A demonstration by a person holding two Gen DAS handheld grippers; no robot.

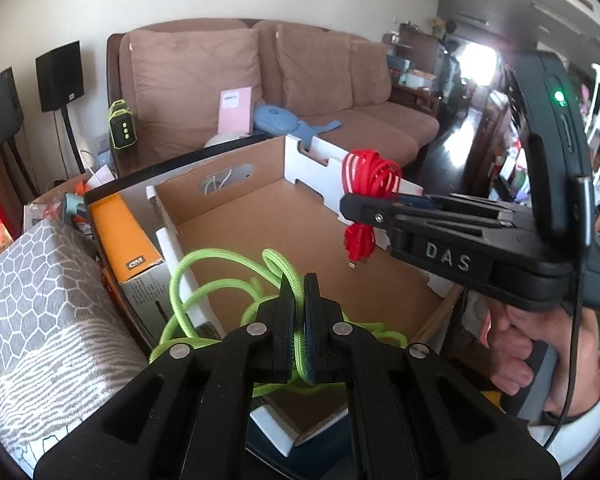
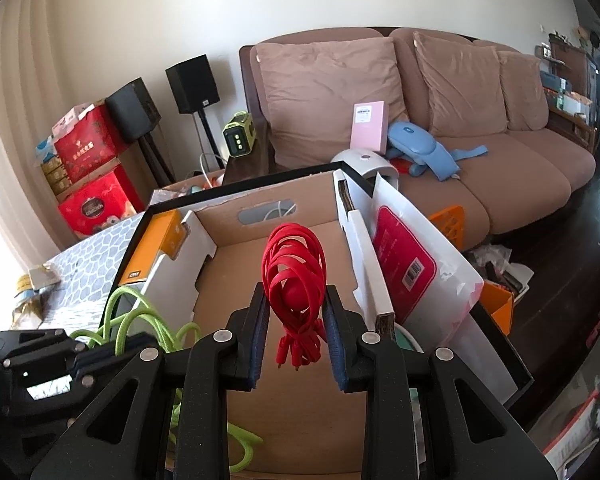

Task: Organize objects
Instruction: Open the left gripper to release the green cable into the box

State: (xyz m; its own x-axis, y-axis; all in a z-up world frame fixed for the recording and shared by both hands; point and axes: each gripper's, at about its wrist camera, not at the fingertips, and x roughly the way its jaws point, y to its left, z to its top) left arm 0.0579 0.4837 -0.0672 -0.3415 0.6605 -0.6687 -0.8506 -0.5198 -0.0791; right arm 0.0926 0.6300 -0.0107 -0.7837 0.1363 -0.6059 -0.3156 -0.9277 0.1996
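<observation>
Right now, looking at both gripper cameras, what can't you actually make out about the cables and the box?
- Green cable: its ends, hidden in the left wrist view behind the left gripper.
- Cardboard box: its near floor, covered in the right wrist view by the right gripper.
- Red cable: whether tied; loops too tangled.
- Orange box: label too small to read.

A black-rimmed tray point(image 2: 240, 194) carries the load. An open cardboard box point(image 2: 240, 272) fills its middle. Left of the box an orange carton point(image 2: 168, 232) is wedged against the rim; right of the box stands a white pouch with a pink label point(image 2: 428, 280). Further left of the box lies a grey honeycomb-patterned surface point(image 2: 96, 256) bearing a crumpled wrapper point(image 2: 32, 292).
</observation>
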